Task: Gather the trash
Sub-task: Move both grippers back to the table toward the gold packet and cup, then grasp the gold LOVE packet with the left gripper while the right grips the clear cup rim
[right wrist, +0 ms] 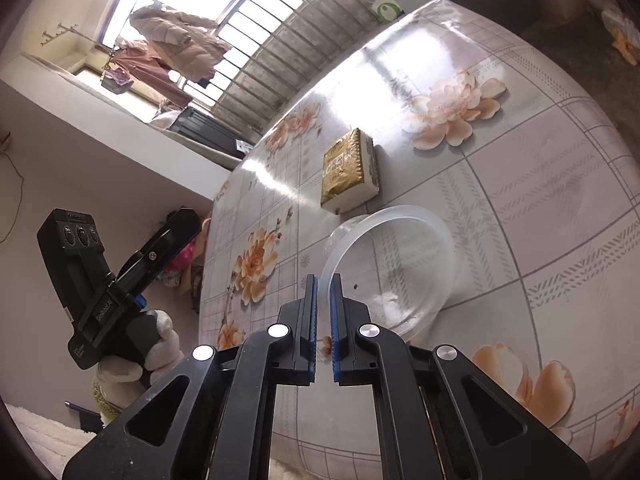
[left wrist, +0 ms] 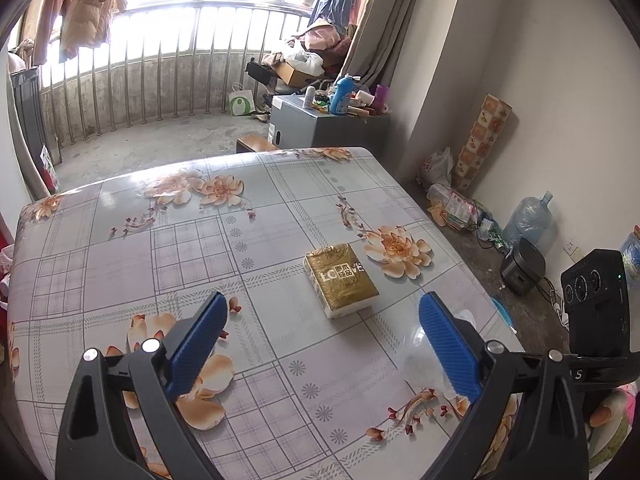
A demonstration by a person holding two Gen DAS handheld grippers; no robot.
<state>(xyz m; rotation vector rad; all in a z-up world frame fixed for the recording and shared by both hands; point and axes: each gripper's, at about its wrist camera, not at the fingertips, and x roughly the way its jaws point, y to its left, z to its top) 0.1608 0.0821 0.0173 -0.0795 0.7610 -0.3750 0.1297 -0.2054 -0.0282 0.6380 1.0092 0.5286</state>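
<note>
**Balcony-side table: contents and tool positions**

Floral oilcloth covers the table, which stands before a barred balcony railing hung with jackets.

- Item 1: gold-wrapped tissue pack, lying flat near the table's middle, apart from both of your tools.
- Item 2: clear plastic lid, round and shallow, lying just beside the tissue pack on the near side in the right wrist view. Its rim passes between the pads of your right tool.
- Left tool: you hold it with the jaws spread wide above the oilcloth, nothing between the blue pads; the tissue pack lies just beyond the tips. In the right wrist view it shows at the table's left edge.
- Right tool: your jaws stand drawn in to a narrow gap, pinching the near edge of the clear plastic lid.
- Surroundings: grey cabinet crowded with bottles past the far end; water jug and rice cooker on the floor along the wall.
</note>
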